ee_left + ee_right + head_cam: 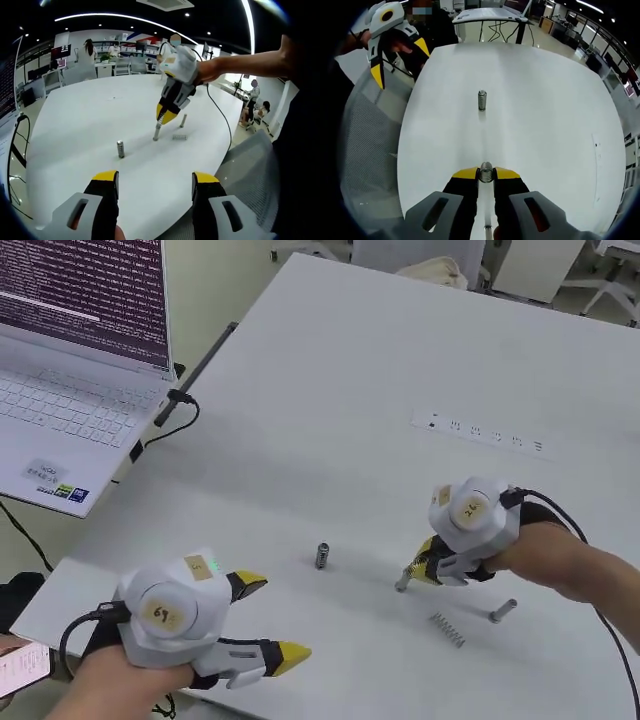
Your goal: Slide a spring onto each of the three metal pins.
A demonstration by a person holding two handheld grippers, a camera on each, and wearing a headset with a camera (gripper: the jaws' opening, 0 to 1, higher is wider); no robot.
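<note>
The white table (pixel 330 390) bears an upright spring-covered pin (pixel 322 556), a loose spring (pixel 448 629) and, just beside it, a bare pin (pixel 502 611) lying flat.

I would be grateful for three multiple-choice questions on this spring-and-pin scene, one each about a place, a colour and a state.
1. Where does the loose spring lie? A on the table near the right gripper; B on a chair; C inside a box.
2. What colour are the tips of the left gripper? A red; B green; C yellow.
3. How is the right gripper? A open and empty; B shut on a spring; C shut on a cable.
Answers: 1 A, the head view shows it flat on the table by that gripper. 2 C, both tips are yellow in the left gripper view. 3 B, the right gripper view shows coils pinched between the jaws.
</note>
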